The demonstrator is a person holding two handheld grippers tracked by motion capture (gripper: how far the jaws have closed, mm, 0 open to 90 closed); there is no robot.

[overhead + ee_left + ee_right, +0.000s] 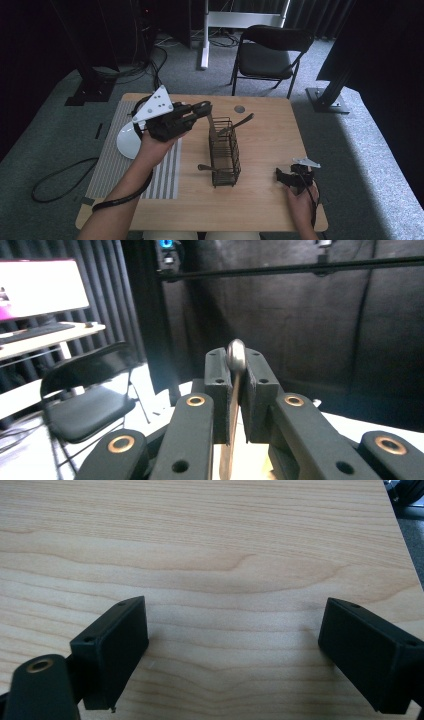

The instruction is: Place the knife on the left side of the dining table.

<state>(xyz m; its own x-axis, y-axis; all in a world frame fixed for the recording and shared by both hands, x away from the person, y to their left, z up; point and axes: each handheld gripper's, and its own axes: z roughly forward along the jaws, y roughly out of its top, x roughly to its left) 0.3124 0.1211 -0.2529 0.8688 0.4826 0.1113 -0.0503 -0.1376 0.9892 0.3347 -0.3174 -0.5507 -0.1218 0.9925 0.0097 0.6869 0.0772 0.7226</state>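
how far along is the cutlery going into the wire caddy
Done: two utensils already sit in the wire caddy. In hand: the left gripper is shut on a metal utensil, held up beside the caddy. Left: lowering it in. The right gripper rests open on the table. A white plate lies on the striped mat.

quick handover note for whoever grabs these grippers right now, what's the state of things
Left gripper: shut on a metal utensil, held raised near the far end of the wire basket; which kind of utensil cannot be told.
Right gripper: open and empty, resting low over the bare wooden table near its right front corner.
Basket: stands mid-table with two utensils already in it, one handle sticking out at the far end, one at the near end.
White plate: on the striped mat, behind the left hand.
Left to do, probably: lower the held utensil into the basket and release.
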